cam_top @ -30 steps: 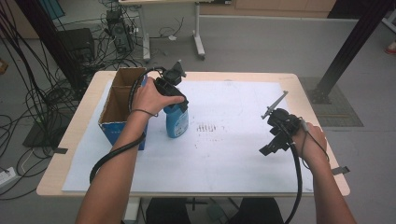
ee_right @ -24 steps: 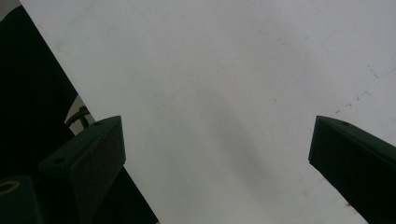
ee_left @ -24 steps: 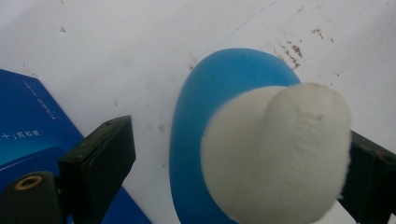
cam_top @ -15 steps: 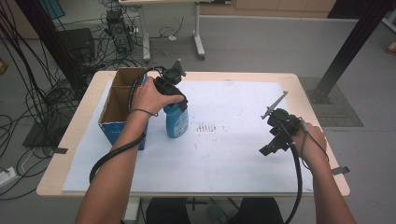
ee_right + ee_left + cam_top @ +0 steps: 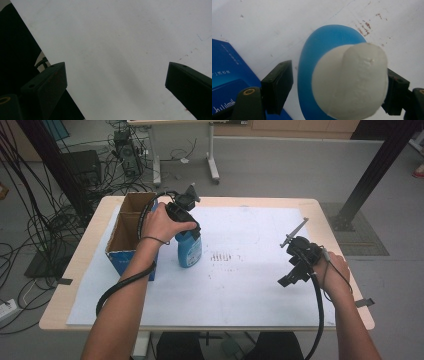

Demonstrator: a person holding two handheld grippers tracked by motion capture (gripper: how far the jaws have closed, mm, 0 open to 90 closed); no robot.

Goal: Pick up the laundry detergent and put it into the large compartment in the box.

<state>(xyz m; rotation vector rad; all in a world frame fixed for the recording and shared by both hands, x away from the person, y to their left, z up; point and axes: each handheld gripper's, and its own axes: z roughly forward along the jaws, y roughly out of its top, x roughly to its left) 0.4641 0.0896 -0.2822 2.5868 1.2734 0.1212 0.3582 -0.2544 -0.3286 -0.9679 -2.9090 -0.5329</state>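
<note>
Two grippers shown. Left gripper (image 5: 337, 82) straddling white cap (image 5: 349, 82) of upright blue bottle (image 5: 189, 249), at 3 o'clock of cardboard box (image 5: 125, 237); jaws just closing, right pad touching, left pad apart. Right gripper (image 5: 295, 262) spread, idle over white sheet (image 5: 250, 285). Advice: centre cap, then close squarely, avoiding tipping.

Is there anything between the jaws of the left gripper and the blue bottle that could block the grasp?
Nothing visible blocks it. The left gripper has been closing its jaws around the white cap of the blue bottle; one jaw is at the cap, the other shows a small gap. The cardboard box stands beside, apart.
</note>
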